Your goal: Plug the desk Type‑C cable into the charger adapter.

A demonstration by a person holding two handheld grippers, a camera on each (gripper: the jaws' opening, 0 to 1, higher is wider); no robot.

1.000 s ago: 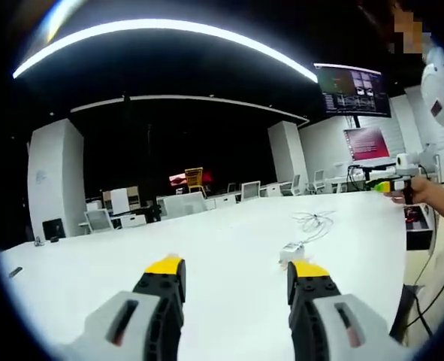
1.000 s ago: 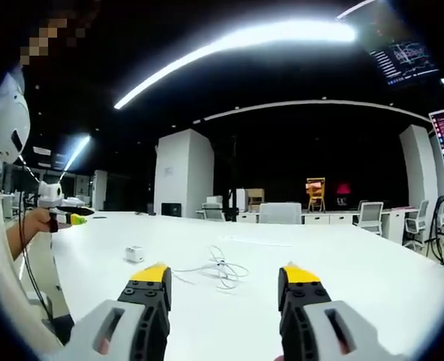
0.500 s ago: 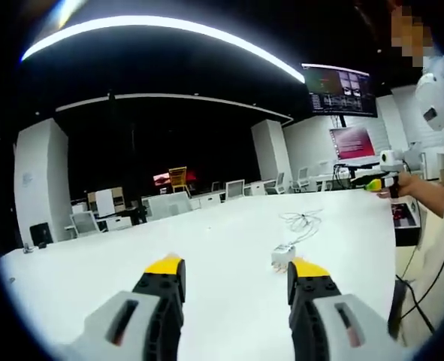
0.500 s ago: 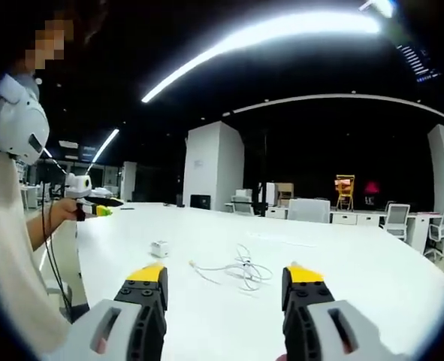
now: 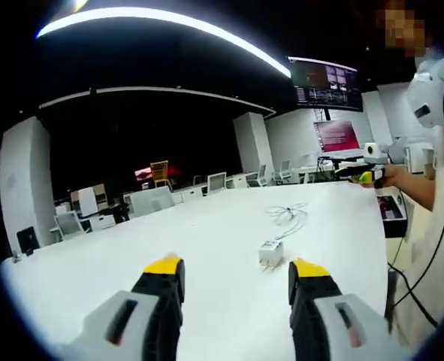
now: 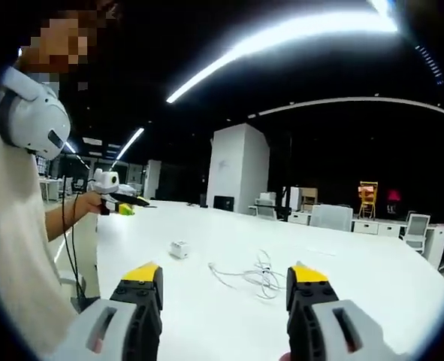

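A small white charger adapter (image 5: 271, 253) lies on the big white table (image 5: 131, 248), just beyond the right jaw of my left gripper (image 5: 237, 271), which is open and empty. A loose white cable (image 5: 288, 216) is bundled farther along the table. In the right gripper view the same adapter (image 6: 179, 250) sits left of the coiled cable (image 6: 256, 277). My right gripper (image 6: 225, 277) is open above the table, the cable showing between its jaws. The other gripper (image 6: 115, 197) is held in a hand at the left; likewise the right one (image 5: 368, 167) shows in the left gripper view.
The person holding the grippers stands at the table's edge (image 6: 15, 248), with a dangling black wire (image 6: 70, 248). Office chairs and desks (image 5: 154, 199) line the far side. Wall screens (image 5: 325, 79) hang at the right. White pillars (image 6: 235, 169) stand behind.
Both views have panned: the adapter and cable drifted left in the left gripper view and right in the right gripper view. Both grippers stay open; the things on the table have not moved.
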